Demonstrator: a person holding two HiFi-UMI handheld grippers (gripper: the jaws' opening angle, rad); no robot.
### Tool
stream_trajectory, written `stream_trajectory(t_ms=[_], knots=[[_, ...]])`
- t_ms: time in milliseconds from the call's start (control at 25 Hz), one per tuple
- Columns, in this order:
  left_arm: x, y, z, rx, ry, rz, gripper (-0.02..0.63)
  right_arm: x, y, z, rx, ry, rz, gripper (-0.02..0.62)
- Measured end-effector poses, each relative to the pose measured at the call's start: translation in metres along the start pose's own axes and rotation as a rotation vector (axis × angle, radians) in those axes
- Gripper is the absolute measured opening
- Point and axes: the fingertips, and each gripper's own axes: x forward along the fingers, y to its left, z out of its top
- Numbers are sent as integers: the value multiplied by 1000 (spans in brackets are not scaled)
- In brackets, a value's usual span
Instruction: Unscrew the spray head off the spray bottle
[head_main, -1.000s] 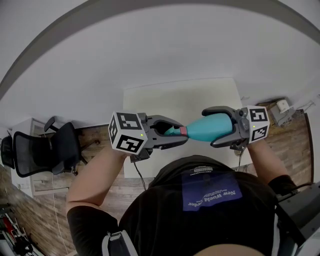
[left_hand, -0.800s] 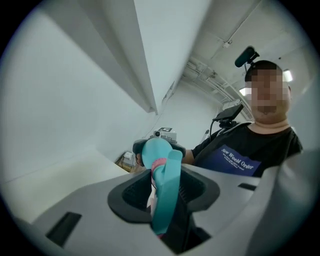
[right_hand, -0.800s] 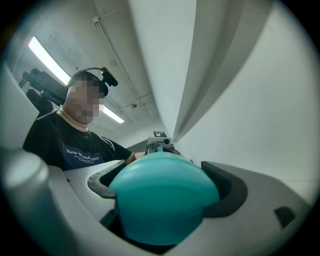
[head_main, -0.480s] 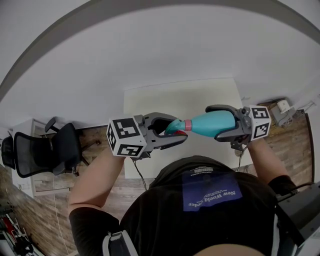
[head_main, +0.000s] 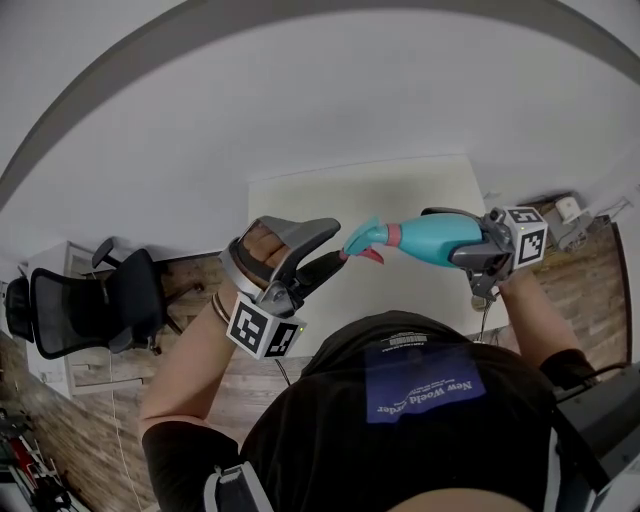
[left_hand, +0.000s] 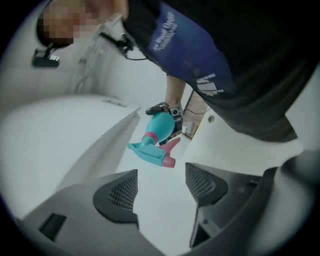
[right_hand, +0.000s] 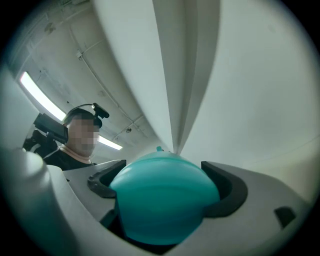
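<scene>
A teal spray bottle (head_main: 438, 241) lies level in the air above the white table (head_main: 400, 190), with my right gripper (head_main: 442, 238) shut on its body. Its teal spray head (head_main: 364, 238), with pink collar and pink trigger, points left and is free. My left gripper (head_main: 337, 244) sits just left of the head, rolled over, its marker cube underneath. Its jaws have just been opening and nothing is between them. The left gripper view shows the spray head (left_hand: 150, 152) beyond the open left gripper (left_hand: 162, 186). In the right gripper view the bottle (right_hand: 162, 200) fills the right gripper (right_hand: 165, 182).
A black office chair (head_main: 80, 300) stands on the wooden floor at the left. Small items sit on a shelf (head_main: 565, 215) at the right of the table. The person's torso (head_main: 400, 410) is close below both grippers.
The left gripper has let go of the spray head, opened wide, rolled about a quarter turn and drawn back to the left. The right gripper has shifted slightly up with the bottle.
</scene>
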Motion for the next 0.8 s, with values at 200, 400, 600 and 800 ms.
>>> stream_trajectory(t_ms=[200, 400, 600, 800], knots=[[3, 21, 22, 244, -28, 109, 288, 3, 2, -2, 107, -10, 52, 465], [8, 21, 37, 373, -62, 93, 287, 6, 3, -3, 157, 9, 73, 465], [13, 22, 45, 368, -88, 88, 288, 7, 3, -6, 181, 22, 86, 465], [17, 14, 55, 369, -119, 56, 287, 8, 3, -8, 185, 41, 83, 465]])
